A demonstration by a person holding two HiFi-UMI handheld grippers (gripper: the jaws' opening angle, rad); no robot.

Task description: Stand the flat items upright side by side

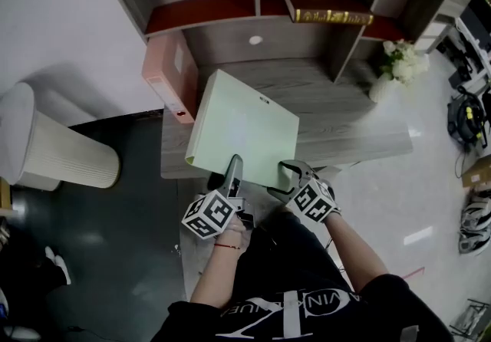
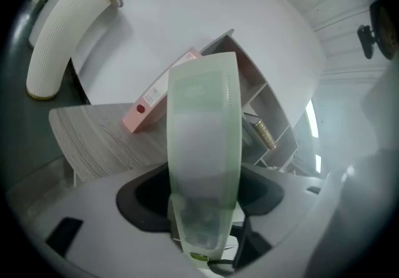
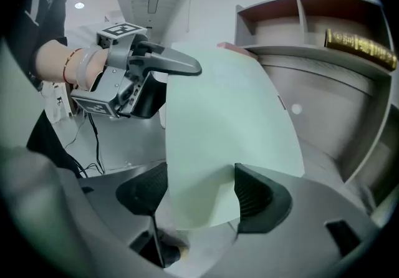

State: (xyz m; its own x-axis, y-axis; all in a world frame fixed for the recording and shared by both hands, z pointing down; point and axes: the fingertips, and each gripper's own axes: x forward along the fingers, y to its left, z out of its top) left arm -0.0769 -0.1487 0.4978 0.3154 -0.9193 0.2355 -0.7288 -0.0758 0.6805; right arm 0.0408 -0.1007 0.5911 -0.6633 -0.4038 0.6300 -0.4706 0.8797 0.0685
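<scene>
Both grippers hold the green binder (image 1: 242,129) above the desk (image 1: 360,137), tilted, its long axis running away from them toward the shelf. The left gripper (image 1: 233,170) is clamped wide across the spine, the right gripper (image 1: 294,177) across the near corner. The upright pink binder (image 1: 170,76) stands ahead-left, nearer the left gripper; its spine label is illegible

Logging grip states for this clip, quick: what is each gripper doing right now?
Left gripper: jaws closed on the green binder, at its spine.
Right gripper: jaws closed on the same green binder, at its near edge.
</scene>
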